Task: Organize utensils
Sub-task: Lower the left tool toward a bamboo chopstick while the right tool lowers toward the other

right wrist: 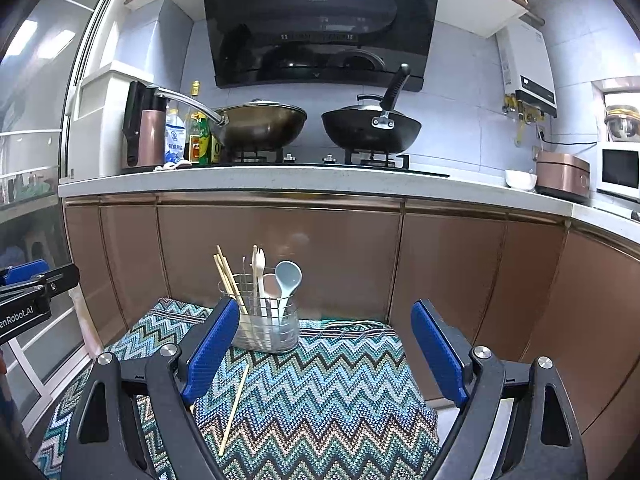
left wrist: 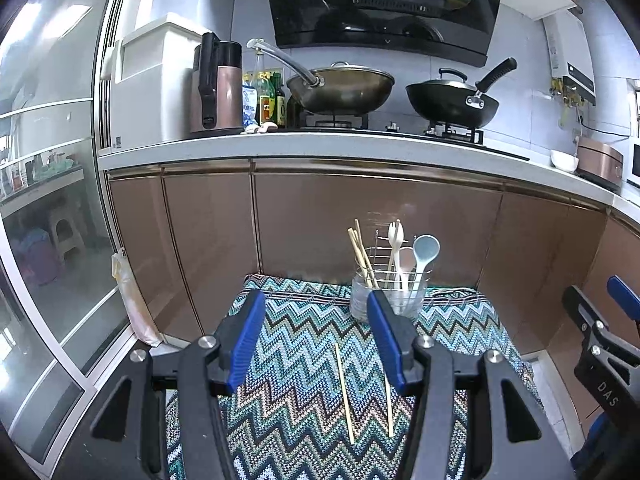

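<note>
A wire utensil holder (left wrist: 390,292) (right wrist: 266,322) stands at the far side of a zigzag-patterned cloth (left wrist: 304,360) (right wrist: 328,392). It holds chopsticks, a white fork, a white spoon and a pale blue spoon (left wrist: 425,250) (right wrist: 289,276). Two loose chopsticks lie on the cloth: one (left wrist: 345,392) (right wrist: 234,410) and a second (left wrist: 389,404) partly behind my left finger. My left gripper (left wrist: 316,340) is open and empty above the cloth, near the loose chopsticks. My right gripper (right wrist: 324,352) is open and empty, to the right of the holder.
Brown cabinet fronts (left wrist: 320,220) stand right behind the cloth. The counter above carries two woks (right wrist: 260,124) (right wrist: 370,126), a kettle (left wrist: 216,84), bottles, a bowl and a rice cooker (right wrist: 562,174). A glass sliding door (left wrist: 48,200) is on the left.
</note>
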Motion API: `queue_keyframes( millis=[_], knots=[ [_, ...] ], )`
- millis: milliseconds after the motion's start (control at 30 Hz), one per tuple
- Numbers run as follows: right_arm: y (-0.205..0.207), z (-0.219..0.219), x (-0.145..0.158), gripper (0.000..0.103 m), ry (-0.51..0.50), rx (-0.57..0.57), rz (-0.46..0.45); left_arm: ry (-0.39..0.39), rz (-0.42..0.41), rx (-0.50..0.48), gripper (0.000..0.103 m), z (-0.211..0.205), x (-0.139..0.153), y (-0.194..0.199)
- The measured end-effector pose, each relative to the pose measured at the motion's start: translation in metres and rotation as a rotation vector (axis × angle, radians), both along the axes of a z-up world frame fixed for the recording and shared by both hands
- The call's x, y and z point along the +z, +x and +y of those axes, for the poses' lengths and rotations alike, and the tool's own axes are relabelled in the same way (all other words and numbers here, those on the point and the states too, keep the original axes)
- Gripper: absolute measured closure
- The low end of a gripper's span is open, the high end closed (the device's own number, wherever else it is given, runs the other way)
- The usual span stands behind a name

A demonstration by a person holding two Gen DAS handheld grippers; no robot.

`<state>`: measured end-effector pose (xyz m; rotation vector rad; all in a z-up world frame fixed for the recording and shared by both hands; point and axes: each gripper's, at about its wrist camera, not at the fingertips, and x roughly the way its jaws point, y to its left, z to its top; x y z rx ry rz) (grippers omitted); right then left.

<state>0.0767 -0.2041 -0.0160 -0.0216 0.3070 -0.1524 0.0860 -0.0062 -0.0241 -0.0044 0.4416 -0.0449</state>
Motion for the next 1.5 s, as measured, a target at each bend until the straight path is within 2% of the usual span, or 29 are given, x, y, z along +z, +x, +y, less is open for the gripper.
queue_keyframes(
  millis=[167,400,533,633,700,733,867,1000,1100,1300,1500],
  knots=[
    [0.008,-0.002,-0.003,0.016,0.002,0.012,0.016,0.011,0.040,-0.013,0.052,-0.002,-0.008,0.012],
    [0.031,0.008,-0.010,0.017,-0.020,0.096,0.068,0.041,0.131,-0.053,0.052,-0.006,-0.021,0.046],
    [0.048,0.012,-0.014,0.021,-0.021,0.165,0.115,0.029,0.231,-0.092,0.052,-0.003,-0.033,0.076],
    [0.071,0.011,-0.022,0.031,0.005,0.229,0.185,0.011,0.383,-0.136,0.052,0.002,-0.057,0.110],
    [0.090,0.010,-0.032,0.040,0.022,0.268,0.249,-0.004,0.462,-0.144,0.053,0.006,-0.074,0.127],
    [0.098,0.010,-0.038,0.041,0.035,0.285,0.280,-0.011,0.506,-0.147,0.053,0.008,-0.086,0.139],
    [0.140,0.011,-0.072,0.053,0.122,0.360,0.420,-0.048,0.620,-0.169,0.053,0.009,-0.117,0.168],
    [0.170,0.014,-0.105,0.063,0.194,0.382,0.519,-0.051,0.709,-0.202,0.054,-0.003,-0.146,0.192],
    [0.191,0.018,-0.129,0.069,0.224,0.391,0.591,-0.062,0.783,-0.211,0.063,-0.011,-0.169,0.209],
    [0.218,0.024,-0.166,0.071,0.259,0.396,0.708,-0.101,0.908,-0.220,0.077,-0.014,-0.209,0.236],
    [0.233,0.033,-0.188,0.071,0.240,0.403,0.778,-0.119,0.965,-0.242,0.080,-0.017,-0.227,0.249]
  ],
)
